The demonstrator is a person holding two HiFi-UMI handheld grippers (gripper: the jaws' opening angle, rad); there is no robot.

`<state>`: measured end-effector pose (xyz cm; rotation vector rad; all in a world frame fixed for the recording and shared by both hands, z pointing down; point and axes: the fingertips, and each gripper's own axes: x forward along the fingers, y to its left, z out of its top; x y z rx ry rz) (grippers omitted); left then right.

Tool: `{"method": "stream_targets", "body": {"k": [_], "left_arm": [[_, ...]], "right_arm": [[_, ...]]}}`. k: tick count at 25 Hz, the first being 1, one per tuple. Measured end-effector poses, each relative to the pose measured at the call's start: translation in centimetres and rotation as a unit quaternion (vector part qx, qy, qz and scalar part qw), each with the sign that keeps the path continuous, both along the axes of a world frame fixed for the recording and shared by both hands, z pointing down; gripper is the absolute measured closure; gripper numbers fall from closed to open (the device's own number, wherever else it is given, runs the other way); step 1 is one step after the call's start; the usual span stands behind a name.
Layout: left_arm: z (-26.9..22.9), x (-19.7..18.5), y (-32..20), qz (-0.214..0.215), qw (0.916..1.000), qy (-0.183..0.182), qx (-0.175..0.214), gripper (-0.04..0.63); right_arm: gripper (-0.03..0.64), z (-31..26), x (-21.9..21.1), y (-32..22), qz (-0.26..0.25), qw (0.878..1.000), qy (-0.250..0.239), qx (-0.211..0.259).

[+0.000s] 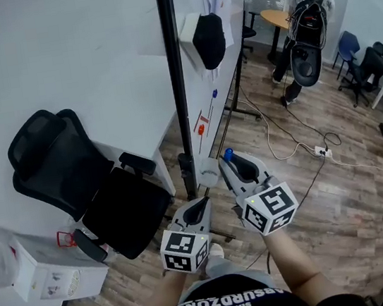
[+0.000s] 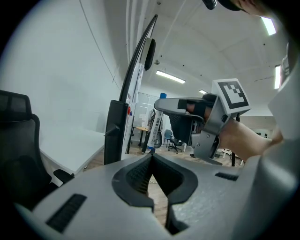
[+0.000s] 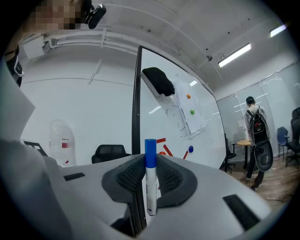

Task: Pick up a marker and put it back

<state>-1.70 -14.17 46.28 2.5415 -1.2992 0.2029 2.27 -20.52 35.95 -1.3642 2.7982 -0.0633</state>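
Note:
A white marker with a blue cap (image 3: 150, 177) stands upright between the pads of my right gripper (image 3: 150, 161), which is shut on its barrel. In the head view the blue cap (image 1: 228, 154) pokes out past the right gripper (image 1: 231, 162), held in front of the person and near the whiteboard (image 1: 217, 73). My left gripper (image 1: 201, 208) is lower and to the left, close beside the right one. Its jaws meet at the tip (image 2: 151, 157) with nothing between them. The left gripper view also shows the right gripper (image 2: 165, 106) from the side.
A black pole (image 1: 176, 80) rises just ahead of the grippers. A black eraser (image 1: 209, 39) and a blue magnet (image 1: 215, 94) sit on the whiteboard. A black office chair (image 1: 74, 180) stands at the left. A person with a backpack (image 1: 310, 17) stands far right, with cables (image 1: 296, 140) on the wooden floor.

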Motion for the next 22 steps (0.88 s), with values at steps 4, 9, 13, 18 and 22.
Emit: {"method": "stream_targets", "body": {"k": [4, 9, 13, 18, 22], "left_arm": [[0.0, -0.1, -0.8, -0.006, 1.0, 0.0, 0.002, 0.588], [0.2, 0.0, -1.8, -0.01, 0.9999, -0.001, 0.002, 0.588], [0.4, 0.1, -2.4, -0.013, 0.9999, -0.001, 0.0, 0.588], [0.7, 0.4, -2.9, -0.014, 0.9999, -0.002, -0.006, 0.588], [0.9, 0.5, -3.3, -0.014, 0.9998, -0.004, -0.01, 0.588]], "right_arm": [[0.552, 0.2, -0.3, -1.1, -0.007, 1.0, 0.004, -0.001], [0.552, 1.0, -0.7, -2.6, -0.018, 1.0, 0.01, -0.008], [0.552, 1.8, -0.9, -3.8, -0.024, 0.999, 0.015, -0.015], [0.552, 3.4, -0.9, -5.1, -0.026, 0.999, 0.026, -0.033], [0.552, 4.9, -0.7, -6.0, -0.026, 0.998, 0.029, -0.051]]}}
